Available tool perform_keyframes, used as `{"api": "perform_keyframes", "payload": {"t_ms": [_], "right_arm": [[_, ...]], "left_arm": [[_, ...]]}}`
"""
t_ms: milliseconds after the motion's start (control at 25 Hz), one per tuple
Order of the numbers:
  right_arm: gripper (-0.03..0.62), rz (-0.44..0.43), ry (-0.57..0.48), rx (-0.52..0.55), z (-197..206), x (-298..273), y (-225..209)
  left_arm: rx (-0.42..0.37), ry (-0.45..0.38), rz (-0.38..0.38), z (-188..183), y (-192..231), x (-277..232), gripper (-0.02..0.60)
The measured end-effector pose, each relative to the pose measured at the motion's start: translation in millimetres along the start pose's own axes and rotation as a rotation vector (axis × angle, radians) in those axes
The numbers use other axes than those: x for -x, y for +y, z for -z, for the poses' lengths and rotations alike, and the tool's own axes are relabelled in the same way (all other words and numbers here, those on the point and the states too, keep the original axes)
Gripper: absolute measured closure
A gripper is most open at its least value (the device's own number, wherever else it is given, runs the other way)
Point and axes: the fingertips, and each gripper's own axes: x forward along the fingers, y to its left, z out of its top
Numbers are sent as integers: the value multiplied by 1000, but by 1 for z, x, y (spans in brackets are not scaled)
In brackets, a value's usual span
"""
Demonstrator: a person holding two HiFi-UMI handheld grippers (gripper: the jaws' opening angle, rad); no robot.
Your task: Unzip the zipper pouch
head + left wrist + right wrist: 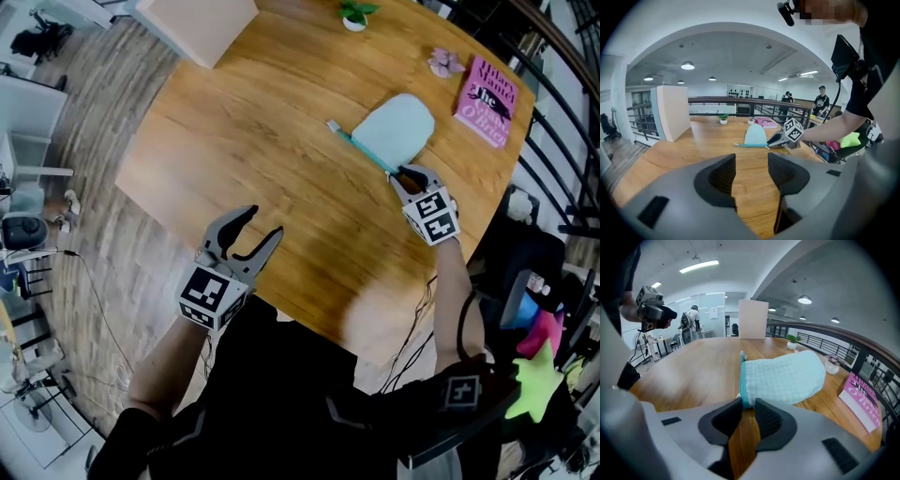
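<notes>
A pale mint zipper pouch lies flat on the wooden table, its teal zipper edge facing left. My right gripper sits at the pouch's near end. In the right gripper view its jaws stand narrowly apart with the corner of the pouch and the zipper edge between the tips; a gap still shows between the pads. My left gripper hovers open over the table's near edge, well left of the pouch, with nothing between its jaws.
A pink book lies right of the pouch, a small pink thing beyond it. A potted plant and a cream box stand at the far side. A railing runs past the table's right edge; people stand far back.
</notes>
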Motion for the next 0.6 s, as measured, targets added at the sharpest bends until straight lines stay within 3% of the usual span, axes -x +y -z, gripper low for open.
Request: {"api": "perform_keyframes", "payload": {"t_ms": [240, 360, 600], "right_arm": [[525, -5, 13, -16, 0, -3, 5], [531, -8, 11, -75, -6, -1, 8], [534, 11, 7, -176, -28, 26, 24]], "left_arm": [[8, 17, 7, 8, 5, 4, 347], [13, 16, 15, 7, 9, 7, 364], [-6, -46, 53, -19, 12, 25, 365]]}}
